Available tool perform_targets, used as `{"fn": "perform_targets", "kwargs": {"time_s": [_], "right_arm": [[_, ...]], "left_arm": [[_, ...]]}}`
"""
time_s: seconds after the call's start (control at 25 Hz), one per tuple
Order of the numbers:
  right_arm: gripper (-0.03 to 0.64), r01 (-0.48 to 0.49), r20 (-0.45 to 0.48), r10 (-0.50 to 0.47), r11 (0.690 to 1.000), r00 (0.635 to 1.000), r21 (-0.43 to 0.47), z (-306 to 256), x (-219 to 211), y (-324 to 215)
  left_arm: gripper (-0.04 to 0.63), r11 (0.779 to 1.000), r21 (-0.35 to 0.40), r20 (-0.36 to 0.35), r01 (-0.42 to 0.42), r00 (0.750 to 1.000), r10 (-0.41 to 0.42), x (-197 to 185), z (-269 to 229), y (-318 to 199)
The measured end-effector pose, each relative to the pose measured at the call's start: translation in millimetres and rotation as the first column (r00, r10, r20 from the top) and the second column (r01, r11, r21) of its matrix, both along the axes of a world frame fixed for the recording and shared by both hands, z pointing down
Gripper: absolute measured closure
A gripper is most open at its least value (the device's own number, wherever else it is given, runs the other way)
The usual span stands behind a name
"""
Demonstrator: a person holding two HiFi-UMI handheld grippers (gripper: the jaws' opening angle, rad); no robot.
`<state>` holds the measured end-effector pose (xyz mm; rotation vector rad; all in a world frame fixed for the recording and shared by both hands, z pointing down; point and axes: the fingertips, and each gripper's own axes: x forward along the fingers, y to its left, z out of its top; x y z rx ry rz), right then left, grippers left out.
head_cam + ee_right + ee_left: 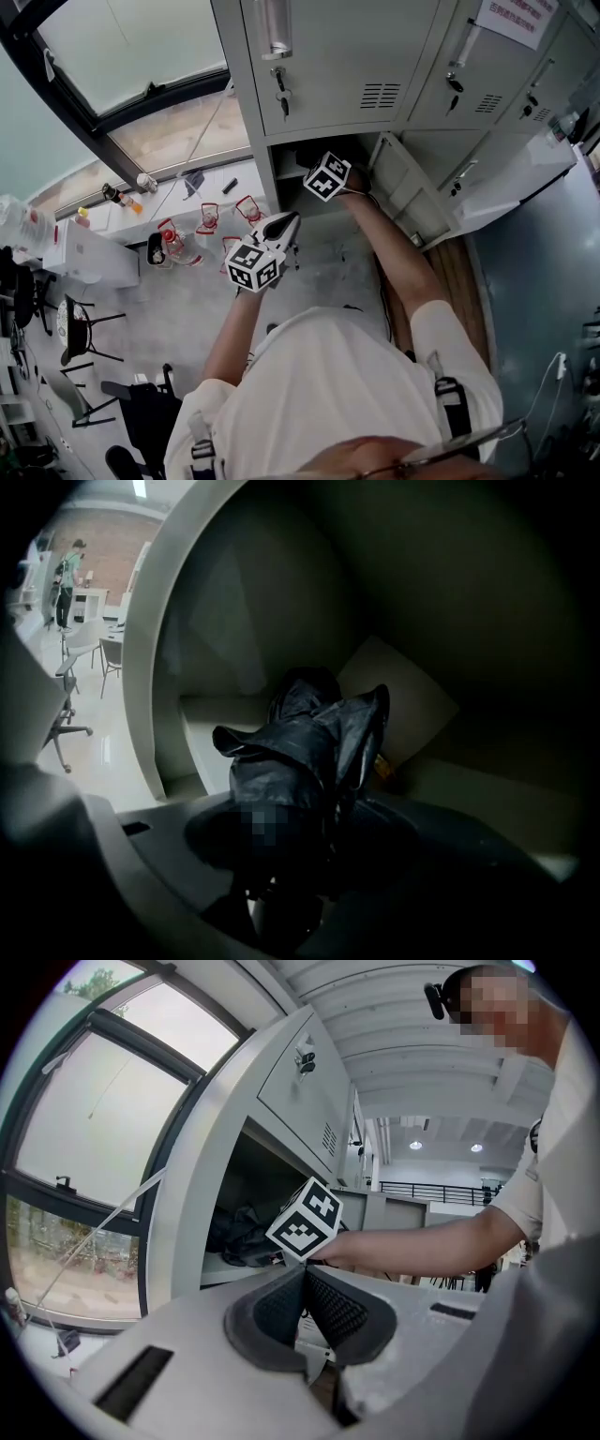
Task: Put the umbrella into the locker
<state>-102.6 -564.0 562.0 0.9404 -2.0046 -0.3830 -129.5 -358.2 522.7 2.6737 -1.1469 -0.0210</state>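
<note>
– Inside the open locker point(268, 169), low in the grey bank, what is that dark bundle?

– That's the umbrella point(300, 747), black and folded. The right gripper point(286, 850) reaches into the compartment. Its fingers are closed round the umbrella's near end, held fairly wide apart by the bunched fabric. The rest of the umbrella points away towards the back wall.

– Does it touch the locker floor?

– From the left gripper view, dark fabric seems to lie on the compartment's floor just past the right gripper's marker cube point(307, 1221). The right gripper view is too dark to settle it.

– And the other hand?

– The left gripper point(305, 1283) hangs outside, in front of the lockers, pointing level at the opening. Its fingers point(342, 1314) are pressed together with nothing between them.

– Where is the door?

– The locker door point(405, 192) is swung out to the person's right, just beside the forearm that reaches in. The compartment above is closed.

– Anything else close by?

– A window point(103, 1138) stands just to the left of the lockers.
</note>
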Motion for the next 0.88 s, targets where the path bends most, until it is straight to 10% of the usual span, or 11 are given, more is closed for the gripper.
{"fn": "perform_targets", "kwargs": {"time_s": [0.88], "right_arm": [[0.324, -0.104, 0.137, 0.075, 0.97, 0.988, 0.221, -29, 19, 19]], "left_arm": [[0.591, 1.0, -0.028, 0.003, 0.01, 1.0, -0.01, 1, 12, 6]]}}
